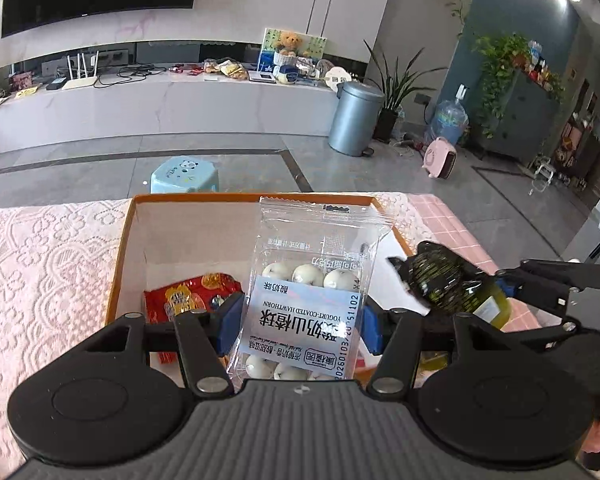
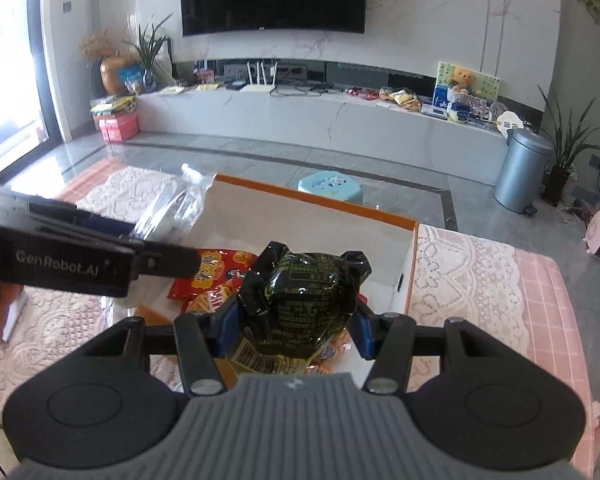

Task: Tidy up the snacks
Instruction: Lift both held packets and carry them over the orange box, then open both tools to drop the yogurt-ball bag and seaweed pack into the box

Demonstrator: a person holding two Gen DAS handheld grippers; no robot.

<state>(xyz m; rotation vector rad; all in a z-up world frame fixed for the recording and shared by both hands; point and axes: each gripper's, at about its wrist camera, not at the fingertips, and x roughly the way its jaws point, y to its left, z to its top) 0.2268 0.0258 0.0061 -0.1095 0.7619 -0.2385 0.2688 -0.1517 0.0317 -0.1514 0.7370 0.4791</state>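
A pink lace cloth point(image 1: 52, 264) covers the tabletop, and an orange-rimmed white box point(image 1: 256, 199) sits on it. Nearest the left camera, the left tool point(image 1: 296, 326) pinches a clear packet of yogurt-coated hawthorn balls point(image 1: 308, 280) between its blue pads; the packet stands upright, long axis running away from the tool, its crimped top toward the far box wall, white balls showing through above and below the label. The right tool point(image 2: 294, 330) clamps a dark, glossy green-printed snack pouch point(image 2: 304, 296), bulging, barcode end toward the tool and crimped corners pointing away. Both hang over the box. Below lies a red snack bag point(image 1: 188, 292) on the box floor. Beyond, a blue stool point(image 1: 185, 176) stands on the grey floor.
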